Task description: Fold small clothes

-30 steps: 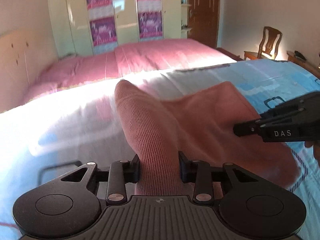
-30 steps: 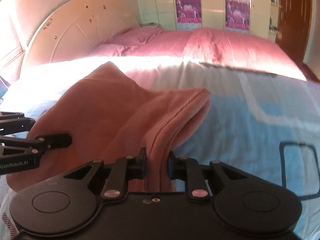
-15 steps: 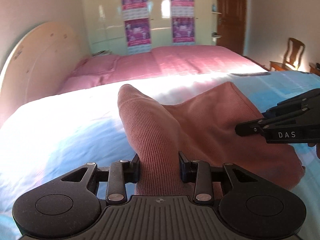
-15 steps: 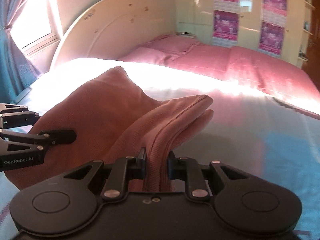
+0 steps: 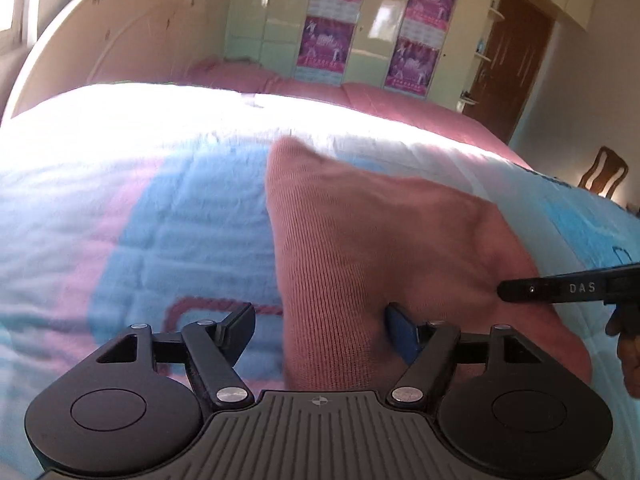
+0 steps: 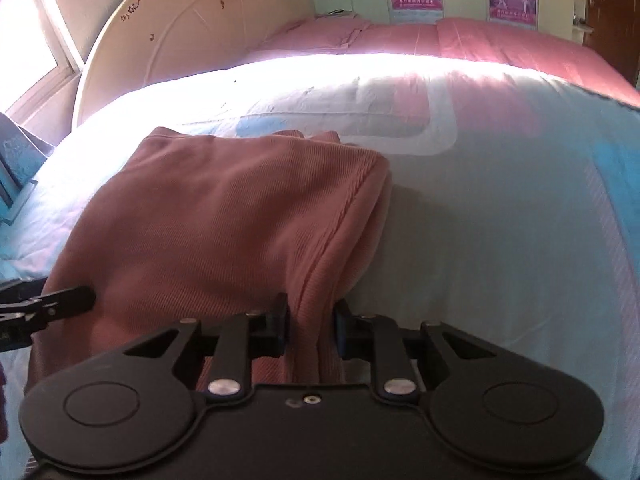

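Observation:
A pink ribbed knit garment lies folded on the blue, pink and white quilt. My left gripper is open, its jaws spread wide with the garment's near left edge lying loose between them. My right gripper is shut on the garment's near right edge, the cloth bunched between the pads. The right gripper's finger shows at the right in the left wrist view. The left gripper's fingertip shows at the left in the right wrist view.
The quilt covers the bed; a pink bedspread lies beyond it. A curved cream headboard stands at the left, a wardrobe with purple posters at the back, a brown door and a wooden chair at the right.
My left gripper has opened and let go of the garment. Both grippers have come down and the garment has dropped flatter onto the quilt. The right gripper stays shut on it.

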`<action>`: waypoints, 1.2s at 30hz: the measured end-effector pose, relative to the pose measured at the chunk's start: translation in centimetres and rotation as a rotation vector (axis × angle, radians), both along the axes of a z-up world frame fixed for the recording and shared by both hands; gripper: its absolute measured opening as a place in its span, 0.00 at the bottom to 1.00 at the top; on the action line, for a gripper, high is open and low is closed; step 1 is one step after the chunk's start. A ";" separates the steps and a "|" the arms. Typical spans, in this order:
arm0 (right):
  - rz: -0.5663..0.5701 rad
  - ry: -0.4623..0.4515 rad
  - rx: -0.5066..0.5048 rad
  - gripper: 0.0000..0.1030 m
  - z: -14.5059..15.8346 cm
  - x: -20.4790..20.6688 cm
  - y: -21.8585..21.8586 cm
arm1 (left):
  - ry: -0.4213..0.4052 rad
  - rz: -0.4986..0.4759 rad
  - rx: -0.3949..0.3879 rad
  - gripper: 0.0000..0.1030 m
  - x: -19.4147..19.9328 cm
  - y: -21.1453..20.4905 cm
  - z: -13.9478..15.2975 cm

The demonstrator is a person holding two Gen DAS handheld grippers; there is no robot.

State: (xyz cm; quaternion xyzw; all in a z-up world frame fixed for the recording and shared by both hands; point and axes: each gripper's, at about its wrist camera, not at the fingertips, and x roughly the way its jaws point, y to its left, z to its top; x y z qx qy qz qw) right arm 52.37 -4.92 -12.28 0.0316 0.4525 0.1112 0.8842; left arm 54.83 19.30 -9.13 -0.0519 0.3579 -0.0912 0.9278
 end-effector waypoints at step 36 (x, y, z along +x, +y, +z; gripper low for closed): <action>0.009 -0.067 -0.136 0.22 3.0 -4.8 1.8 | -0.008 -0.109 0.026 0.29 -4.1 -0.9 1.0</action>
